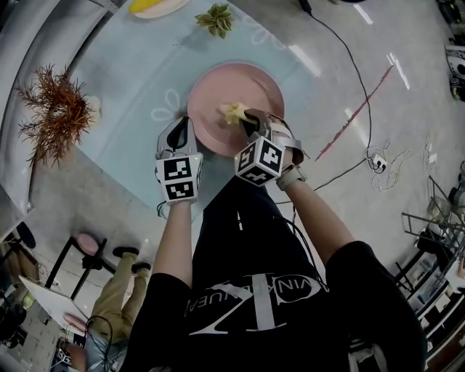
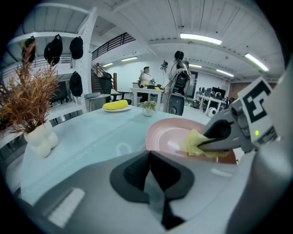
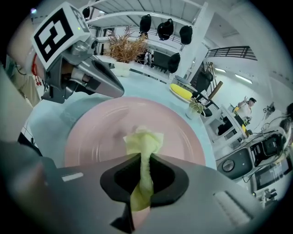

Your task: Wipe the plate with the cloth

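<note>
A round pale blue-green table (image 1: pixel 123 73) fills the upper part of the head view. On its near right part lies a pink plate (image 1: pixel 218 91), flat and upright. At the table's left edge stands a reddish-brown dried plant (image 1: pixel 54 109) in a white vase (image 2: pixel 41 139).

The right gripper (image 1: pixel 251 120) reaches over the near right part of the plate. Its jaws are clamped on a yellow cloth (image 3: pixel 144 139), which stands out beyond them in a crumpled bunch and touches the plate's surface (image 3: pixel 91 132) near the middle.

The left gripper (image 1: pixel 183 131) is at the plate's near left rim, just beside it. In the left gripper view its jaws are together with nothing between them, and the plate (image 2: pixel 167 130) lies beyond them to the right.

At the far side of the table, well apart from the plate, are a small green plant (image 1: pixel 216 19) and a yellow thing on a dish (image 2: pixel 115 105).
</note>
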Demonstrator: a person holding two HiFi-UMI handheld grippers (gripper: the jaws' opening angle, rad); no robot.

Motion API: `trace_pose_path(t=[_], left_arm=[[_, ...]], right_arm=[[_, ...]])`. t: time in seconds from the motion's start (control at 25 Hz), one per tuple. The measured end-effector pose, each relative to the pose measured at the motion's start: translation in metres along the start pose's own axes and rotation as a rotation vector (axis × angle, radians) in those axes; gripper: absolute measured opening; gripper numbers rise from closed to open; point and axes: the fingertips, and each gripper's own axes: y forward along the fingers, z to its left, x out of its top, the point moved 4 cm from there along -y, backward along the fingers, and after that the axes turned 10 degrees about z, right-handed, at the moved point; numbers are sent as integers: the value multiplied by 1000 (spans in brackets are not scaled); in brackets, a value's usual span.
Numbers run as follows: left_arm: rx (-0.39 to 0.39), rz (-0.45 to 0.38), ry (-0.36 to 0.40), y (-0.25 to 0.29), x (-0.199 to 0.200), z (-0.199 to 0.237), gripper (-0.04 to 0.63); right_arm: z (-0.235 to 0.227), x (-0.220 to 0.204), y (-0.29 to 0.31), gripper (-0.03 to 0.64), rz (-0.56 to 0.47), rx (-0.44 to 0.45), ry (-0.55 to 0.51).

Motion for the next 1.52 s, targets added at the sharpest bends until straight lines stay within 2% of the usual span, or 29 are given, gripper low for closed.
trace_pose_path(t=[0.16, 0.28, 0.44, 0.56, 0.64, 1.0, 1.28, 1.52], left_arm=[[7, 17, 5, -1, -1, -1, 0], [6, 31, 27, -5, -1, -3, 0], [-9, 21, 23, -12, 3, -2, 0], [-24, -4, 6, -19, 8, 1, 0], [-23, -15, -12, -25, 12, 5, 0], [13, -121, -31, -62, 41, 31, 0], [20, -302, -58, -104, 88, 47, 0], [39, -447, -38, -145, 133, 55, 0]], right_arm=[[9, 1, -3, 40, -5, 34, -6], [12, 2, -5, 41, -32, 122, 55], [6, 7, -16, 41, -160, 292, 253], [-10, 13, -33, 41, -277, 353, 405], [-20, 15, -45, 43, -338, 365, 460], [-71, 24, -93, 43, -482, 257, 512], [-111, 28, -139, 43, -584, 161, 568], [-144, 29, -175, 43, -655, 97, 608]])
